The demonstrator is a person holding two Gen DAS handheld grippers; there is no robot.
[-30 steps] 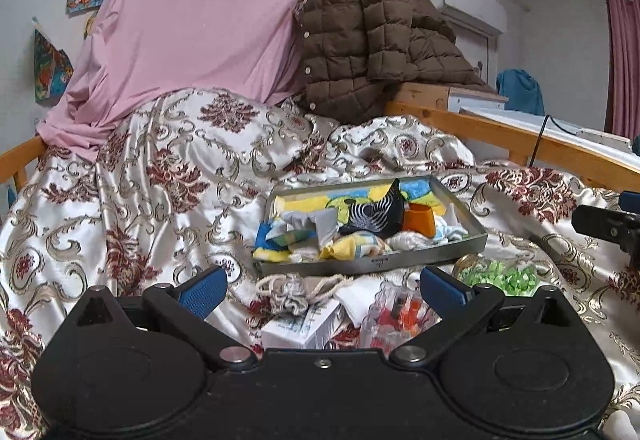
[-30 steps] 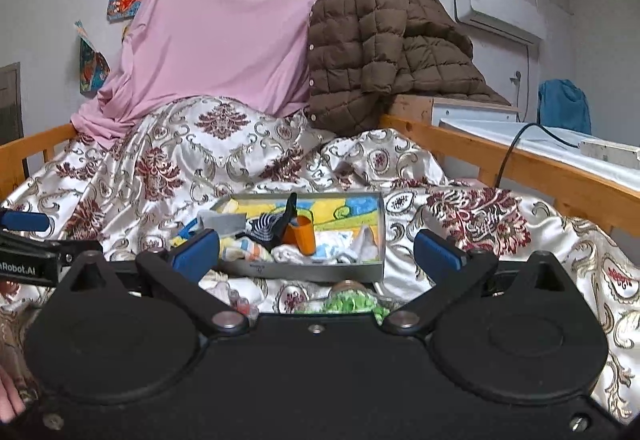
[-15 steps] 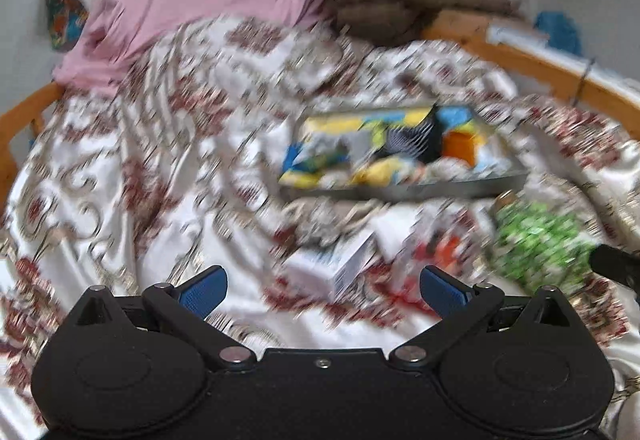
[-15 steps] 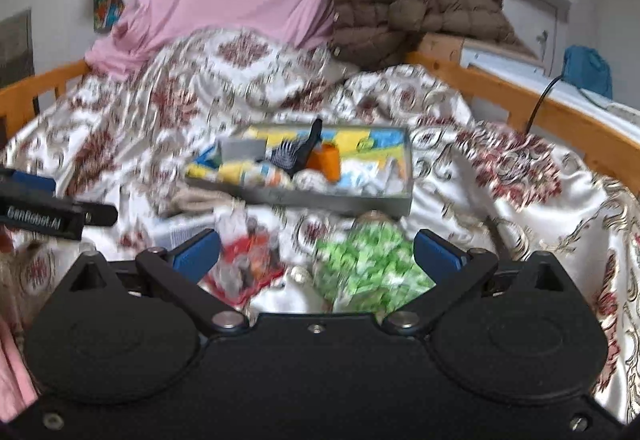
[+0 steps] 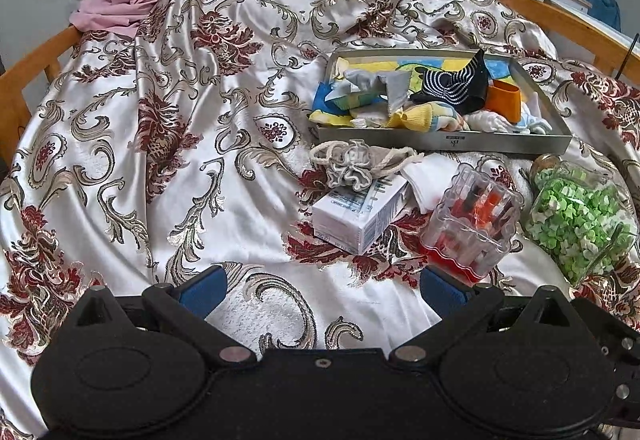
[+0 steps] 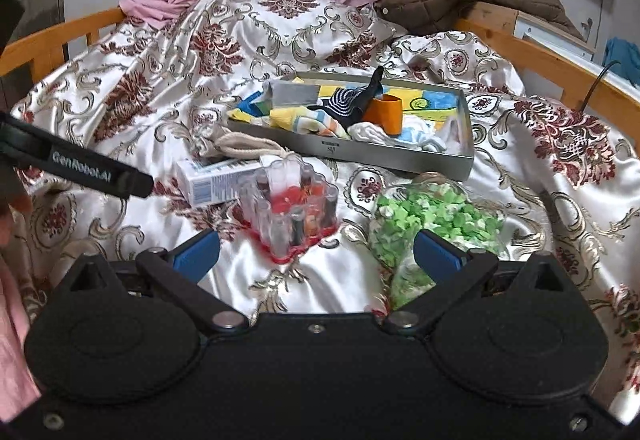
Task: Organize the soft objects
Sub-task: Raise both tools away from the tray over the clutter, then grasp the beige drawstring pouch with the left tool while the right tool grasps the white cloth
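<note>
Left wrist view: left gripper (image 5: pixel 322 286), jaws spread wide, holding nothing, poised above the patterned satin bedspread (image 5: pixel 168 144). Right wrist view: right gripper (image 6: pixel 316 250), jaws likewise spread, empty, low over the bedding in front of the clutter.

Metal tray (image 5: pixel 496 143): rests on the bedspread beyond the loose items. Contents: striped black-and-white sock (image 5: pixel 452 88), orange piece (image 5: pixel 506 102), grey cloth (image 5: pixel 384 84), yellow and pale fabrics, heaped rather than folded.

Outside the tray, on the near side:
- grey drawstring pouch (image 5: pixel 352 164), soft, lying partly on the white carton (image 5: pixel 360 214);
- white cloth (image 5: pixel 430 180), soft, tucked between carton and tray;
- clear case of small bottles (image 5: pixel 472 226), hard;
- clear container of green pieces (image 5: pixel 580 216), hard.

Progress, as judged: most soft goods appear gathered in the tray. Pouch and white cloth seem the remaining pieces; neither is touched by a gripper yet.
</note>
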